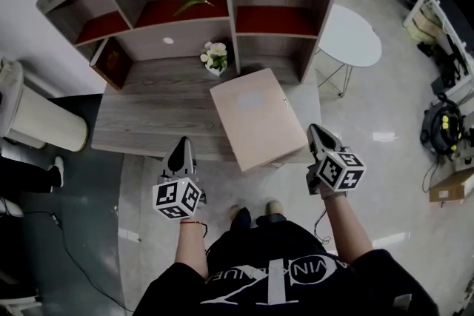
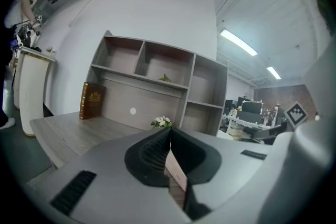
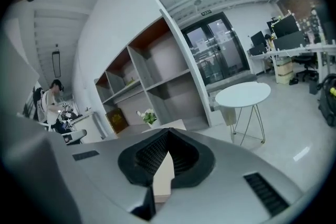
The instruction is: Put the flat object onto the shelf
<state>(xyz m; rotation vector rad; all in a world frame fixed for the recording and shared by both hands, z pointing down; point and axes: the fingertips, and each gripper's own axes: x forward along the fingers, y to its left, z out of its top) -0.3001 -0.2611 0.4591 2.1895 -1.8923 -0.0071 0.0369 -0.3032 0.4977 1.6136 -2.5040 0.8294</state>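
The flat object (image 1: 250,117), a pale tan slab, lies on the grey wood bench (image 1: 141,118) in front of the shelf (image 1: 231,11), below the shelf's right-hand bays. It sits askew to the shelf, and the corner farthest from the shelf hangs past the bench's front edge. A small pot of white flowers (image 1: 215,55) stands on the bench at the foot of the shelf's middle upright, just beyond the slab's far corner. A brown book (image 1: 111,61) stands upright under the shelf's left end. A green leaf (image 1: 191,4) lies in a red-floored upper bay of the shelf. A round white table (image 1: 352,37) stands on the floor to the right of the shelf.

Both claws are on the side of the bench away from the shelf and point toward it. The left claw (image 1: 183,144) is over the bench's front edge, in line with the shelf's left half and apart from the slab. Its pads meet at the tips with nothing clamped. The right claw (image 1: 315,131) is just off the slab's right edge, in line with the shelf's right end, pressed together and empty
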